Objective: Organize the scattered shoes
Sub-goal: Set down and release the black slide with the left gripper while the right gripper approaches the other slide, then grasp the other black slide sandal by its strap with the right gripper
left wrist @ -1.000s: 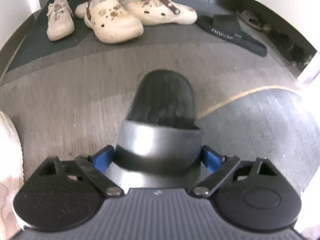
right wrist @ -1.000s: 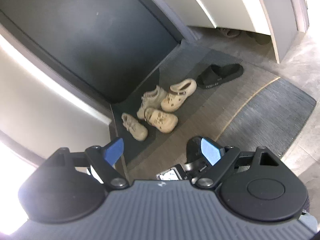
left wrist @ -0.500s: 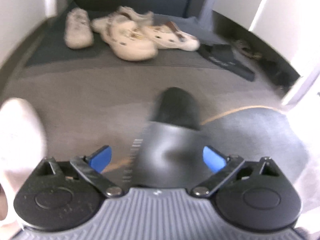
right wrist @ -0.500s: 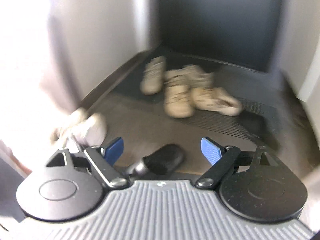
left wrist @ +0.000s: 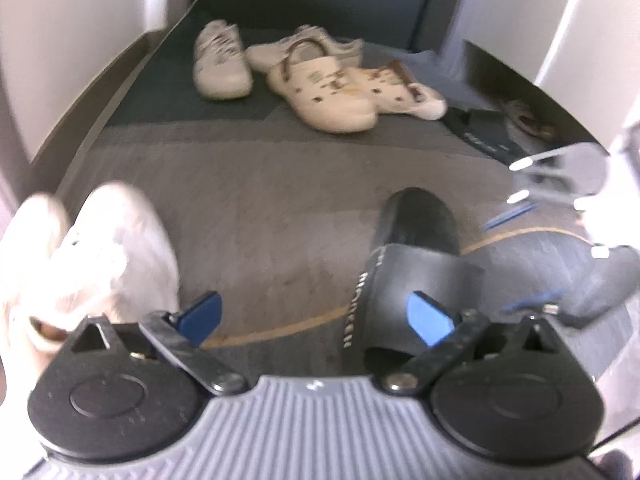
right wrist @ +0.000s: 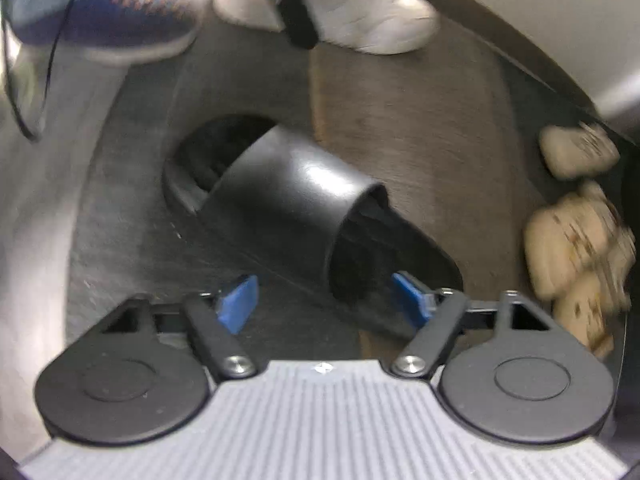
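closing over the black slide (right wrist: 304,208) on the mat (right wrist: 420,128), the right tongs (right wrist: 324,304) had dropped from overhead, pads not yet pressing. the left tongs (left wrist: 316,314), wide apart, had let go; slide at their 1 o'clock, handed over.

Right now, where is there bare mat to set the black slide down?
Free: the grey mat between the black slide, the white sneakers and the clogs. Crowded: the far strip, where clogs and beige sneaker bunch together.
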`<state>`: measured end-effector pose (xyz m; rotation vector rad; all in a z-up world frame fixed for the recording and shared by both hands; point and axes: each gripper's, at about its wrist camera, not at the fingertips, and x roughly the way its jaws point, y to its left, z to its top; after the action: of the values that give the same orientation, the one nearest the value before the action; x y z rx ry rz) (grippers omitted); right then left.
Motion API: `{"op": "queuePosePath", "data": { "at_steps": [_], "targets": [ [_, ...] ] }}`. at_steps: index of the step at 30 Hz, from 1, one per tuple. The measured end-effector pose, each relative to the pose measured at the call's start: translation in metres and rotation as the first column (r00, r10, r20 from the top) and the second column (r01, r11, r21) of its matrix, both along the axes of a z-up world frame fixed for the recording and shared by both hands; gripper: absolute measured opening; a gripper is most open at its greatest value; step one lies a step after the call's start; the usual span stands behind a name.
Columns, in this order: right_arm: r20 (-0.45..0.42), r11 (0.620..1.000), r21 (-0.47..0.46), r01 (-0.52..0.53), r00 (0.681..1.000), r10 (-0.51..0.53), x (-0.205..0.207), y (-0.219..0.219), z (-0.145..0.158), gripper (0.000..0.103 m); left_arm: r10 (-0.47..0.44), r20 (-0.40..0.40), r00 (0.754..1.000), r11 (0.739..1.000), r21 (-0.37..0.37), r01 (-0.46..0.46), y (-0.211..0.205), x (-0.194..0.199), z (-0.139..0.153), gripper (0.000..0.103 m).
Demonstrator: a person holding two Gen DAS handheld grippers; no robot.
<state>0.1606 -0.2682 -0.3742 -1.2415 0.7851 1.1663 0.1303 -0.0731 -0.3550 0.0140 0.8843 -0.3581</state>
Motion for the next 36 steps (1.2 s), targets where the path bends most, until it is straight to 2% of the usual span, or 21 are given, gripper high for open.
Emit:
{"op": "queuePosePath", "data": {
  "at_steps": [2, 6, 9, 11, 15, 17, 19, 22, 23, 24, 26, 28, 29, 32, 34, 36],
  "targets": [
    [-0.015, 0.999, -0.021, -0.044, 0.999, 0.044, 0.005, 0.003, -0.014, 0.066, -0.013, 0.001, 1.0, 1.0, 0.004, 0.013, -0.005, 0.003, -0.001, 0.1],
    [-0.032, 0.988, -0.04, -0.148, 0.989, 0.147, 0.002, 0.006, -0.031, 0.064, 0.03, 0.027, 0.999, 0.996, 0.084, -0.032, -0.009, 0.011, -0.007, 0.1],
    [-0.04, 0.986, -0.025, -0.167, 0.985, 0.166, -0.004, 0.008, -0.039, 0.057, 0.079, 0.004, 0.997, 0.995, 0.067, -0.079, -0.002, 0.017, -0.01, 0.1],
    [-0.063, 0.985, -0.028, -0.168, 0.984, 0.166, -0.008, 0.01, -0.043, 0.047, 0.089, 0.014, 0.996, 0.994, 0.067, -0.09, 0.0, 0.019, -0.008, 0.1],
    [-0.13, 0.997, 0.012, -0.07, 0.989, 0.071, -0.004, 0.009, -0.036, 0.039, 0.106, 0.048, 0.993, 0.993, 0.044, -0.108, 0.005, 0.019, 0.003, 0.1],
    [-0.198, 0.998, 0.05, 0.042, 0.98, -0.031, 0.004, 0.011, -0.029, 0.027, 0.111, 0.061, 0.992, 0.993, 0.036, -0.113, 0.006, 0.019, 0.007, 0.1],
    [-0.255, 0.979, 0.103, 0.174, 0.956, -0.143, 0.012, 0.013, -0.022, 0.019, 0.088, 0.101, 0.991, 0.995, 0.045, -0.093, 0.006, 0.022, 0.016, 0.1],
    [-0.326, 0.904, 0.177, 0.388, 0.89, -0.319, 0.024, 0.012, -0.019, 0.01, 0.09, 0.192, 0.977, 0.993, 0.055, -0.102, 0.011, 0.032, 0.035, 0.1],
    [-0.342, 0.875, 0.195, 0.442, 0.867, -0.362, 0.027, 0.012, -0.018, 0.011, 0.103, 0.218, 0.971, 0.992, 0.045, -0.115, 0.015, 0.037, 0.042, 0.1],
    [-0.37, 0.829, 0.219, 0.514, 0.83, -0.416, 0.032, 0.012, -0.017, 0.011, 0.122, 0.239, 0.963, 0.991, 0.03, -0.133, 0.019, 0.043, 0.051, 0.1],
    [-0.46, 0.695, 0.26, 0.671, 0.719, -0.522, 0.042, 0.013, -0.012, 0.012, 0.155, 0.26, 0.953, 0.986, 0.016, -0.165, 0.024, 0.05, 0.061, 0.1],
    [-0.515, 0.58, 0.267, 0.77, 0.622, -0.59, 0.049, 0.019, -0.011, 0.011, 0.182, 0.273, 0.945, 0.982, 0.006, -0.191, 0.029, 0.055, 0.068, 0.1],
    [-0.534, 0.536, 0.268, 0.8, 0.587, -0.609, 0.052, 0.022, -0.01, 0.01, 0.199, 0.277, 0.94, 0.978, -0.003, -0.206, 0.032, 0.056, 0.071, 0.1],
    [-0.551, 0.435, 0.272, 0.858, 0.51, -0.661, 0.06, 0.034, -0.008, 0.01, 0.242, 0.276, 0.93, 0.969, -0.021, -0.246, 0.039, 0.061, 0.076, 0.1],
    [-0.563, 0.342, 0.261, 0.903, 0.43, -0.706, 0.068, 0.045, -0.01, 0.01, 0.257, 0.271, 0.927, 0.965, -0.024, -0.261, 0.043, 0.064, 0.077, 0.1],
    [-0.548, 0.272, 0.246, 0.93, 0.365, -0.752, 0.077, 0.057, -0.012, 0.01, 0.273, 0.275, 0.922, 0.96, -0.024, -0.277, 0.047, 0.066, 0.078, 0.1]
  ]
}}
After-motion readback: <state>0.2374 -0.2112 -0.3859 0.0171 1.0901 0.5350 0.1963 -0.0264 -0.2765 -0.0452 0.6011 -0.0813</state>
